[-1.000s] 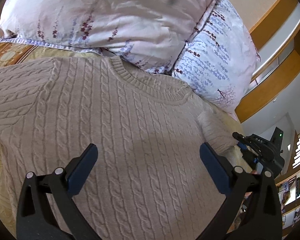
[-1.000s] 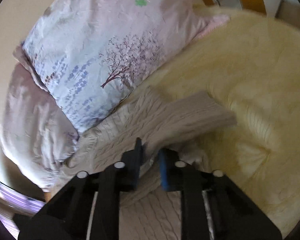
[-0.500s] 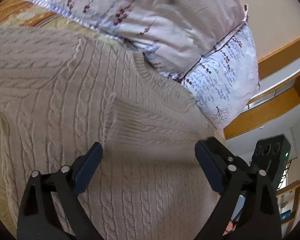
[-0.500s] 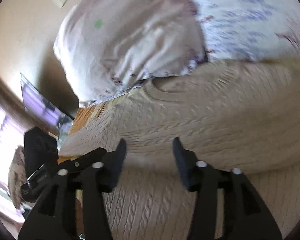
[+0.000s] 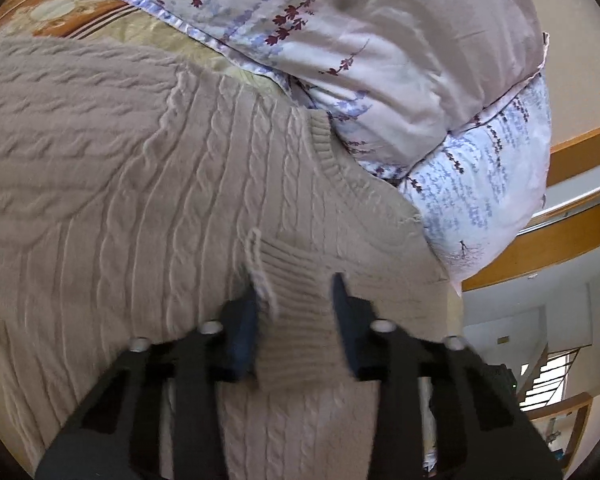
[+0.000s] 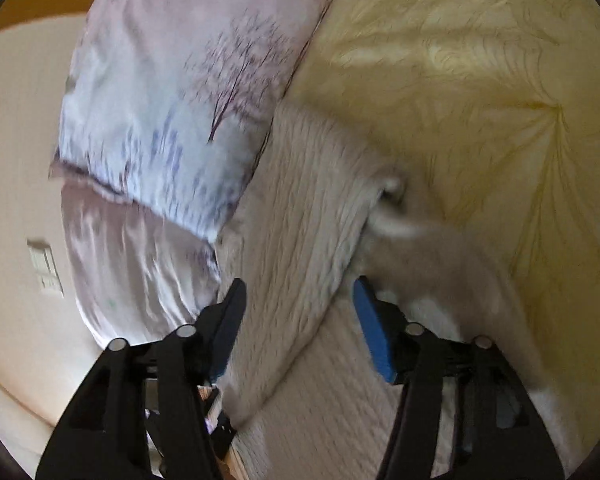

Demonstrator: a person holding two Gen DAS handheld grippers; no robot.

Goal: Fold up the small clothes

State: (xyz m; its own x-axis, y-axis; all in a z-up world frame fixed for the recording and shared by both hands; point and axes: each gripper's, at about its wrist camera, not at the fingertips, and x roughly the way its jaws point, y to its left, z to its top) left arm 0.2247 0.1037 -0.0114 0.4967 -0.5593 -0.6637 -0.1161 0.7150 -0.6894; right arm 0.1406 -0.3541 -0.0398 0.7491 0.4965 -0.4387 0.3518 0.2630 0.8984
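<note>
Left gripper (image 5: 294, 312): jaws narrow and closing; the ribbed cuff (image 5: 300, 304) of a folded-over sleeve sits between the blue pads, both pads at its edges.
Right gripper (image 6: 300, 312): jaws about half open and closing slightly; a blurred fold of the sweater (image 6: 300, 216) runs between the pads; neither pad visibly presses on it.
Sweater location: beige cable-knit sweater (image 5: 140, 200) lies flat on a yellow quilted bedspread (image 6: 480, 80), neckline (image 5: 340, 168) toward the far side.
Far edge: neckline lies just beside two floral pillows (image 5: 380, 60), stacked against the wall.
Right edge: folded sweater side ends near a wooden frame (image 5: 560, 240).
Open room: bare bedspread extends far and right of the sweater in the right wrist view.
Sweater appearance: vertical cable ribs, ribbed collar and cuff, one sleeve laid across the chest.
</note>
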